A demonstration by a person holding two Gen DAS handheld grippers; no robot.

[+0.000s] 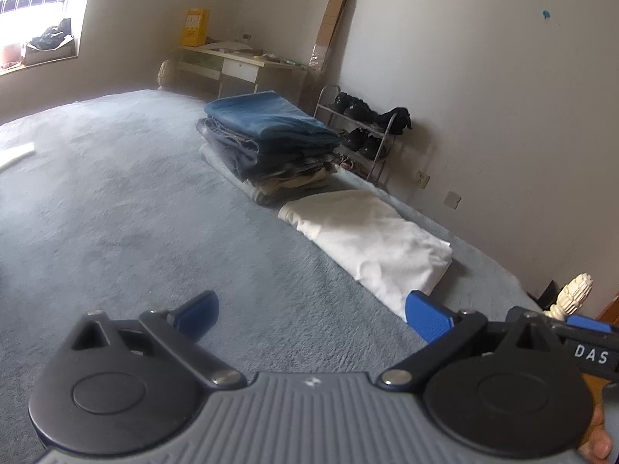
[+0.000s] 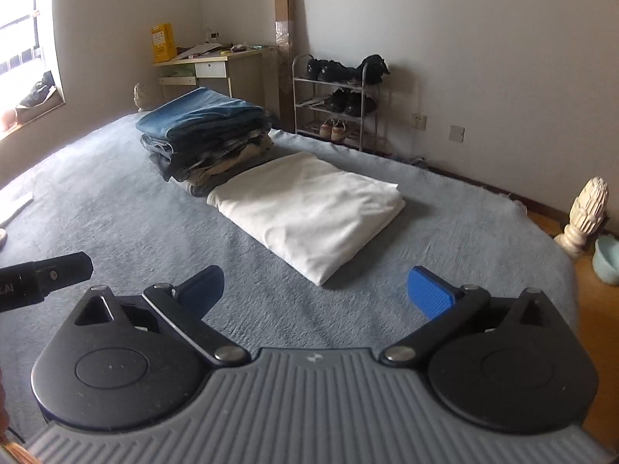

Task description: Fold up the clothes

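Observation:
A folded white garment [image 1: 371, 243] [image 2: 309, 208] lies flat on the grey-blue bedspread [image 1: 135, 212] [image 2: 116, 212]. Behind it and touching its far end stands a stack of folded clothes [image 1: 267, 139] [image 2: 205, 135] with blue denim on top. My left gripper [image 1: 309, 313] is open over bare bedspread, its right pad close to the white garment's near corner. My right gripper [image 2: 315, 290] is open too, just in front of the garment's near corner, with nothing between its fingers. The other gripper's black body [image 2: 42, 274] shows at the left edge of the right wrist view.
A metal shoe rack [image 1: 359, 135] [image 2: 336, 96] stands by the wall past the bed. A desk with a yellow box [image 1: 236, 62] [image 2: 201, 65] sits in the far corner. A carved bedpost finial [image 1: 572, 294] [image 2: 584, 212] marks the bed's right corner, beside a pale green basin [image 2: 607, 263].

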